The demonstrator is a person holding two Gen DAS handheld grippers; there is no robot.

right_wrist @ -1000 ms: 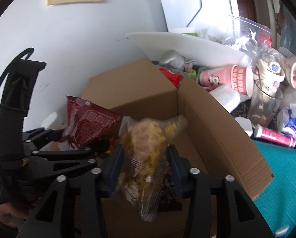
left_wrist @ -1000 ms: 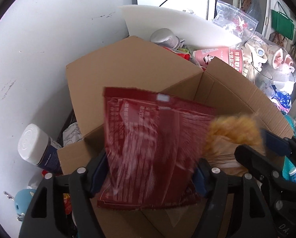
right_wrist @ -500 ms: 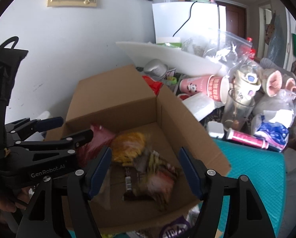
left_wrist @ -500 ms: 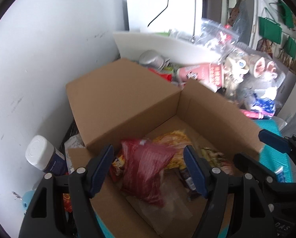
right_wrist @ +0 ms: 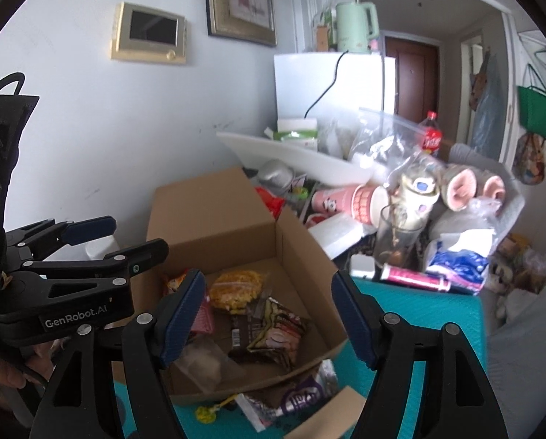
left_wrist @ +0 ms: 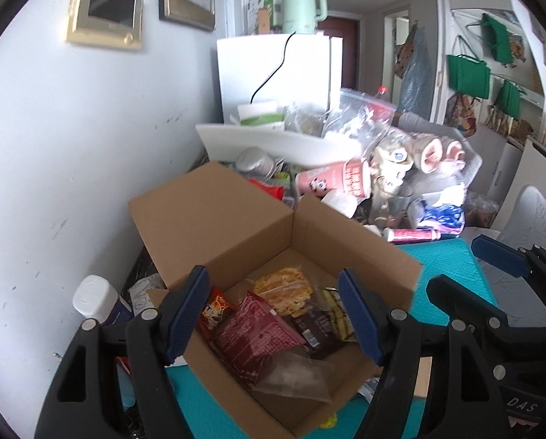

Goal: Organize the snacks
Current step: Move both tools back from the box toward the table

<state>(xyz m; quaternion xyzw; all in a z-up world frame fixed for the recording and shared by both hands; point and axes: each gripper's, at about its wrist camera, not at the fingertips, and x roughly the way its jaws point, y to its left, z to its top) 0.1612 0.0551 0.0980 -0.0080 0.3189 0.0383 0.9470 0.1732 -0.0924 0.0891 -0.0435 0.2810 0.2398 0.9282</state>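
Both snack bags now lie in the cardboard box (left_wrist: 214, 219)

A second ago each hand-held gripper pinched a bag. Now the left hand-held gripper (left_wrist: 273, 314) stands wide and empty above the red bag (left_wrist: 258, 336); the right hand-held gripper (right_wrist: 267, 316) is opening, nothing between its jaws, the yellow bag (right_wrist: 236, 289) below it.

Light: I get soft, even daylight in both views, bright on the white wall (left_wrist: 71, 139).
Shadows: faint, deepest inside the cardboard box (left_wrist: 258, 241).
Blur: slight smear on the clutter behind.
Edges: heavy fisheye bending, black corners.
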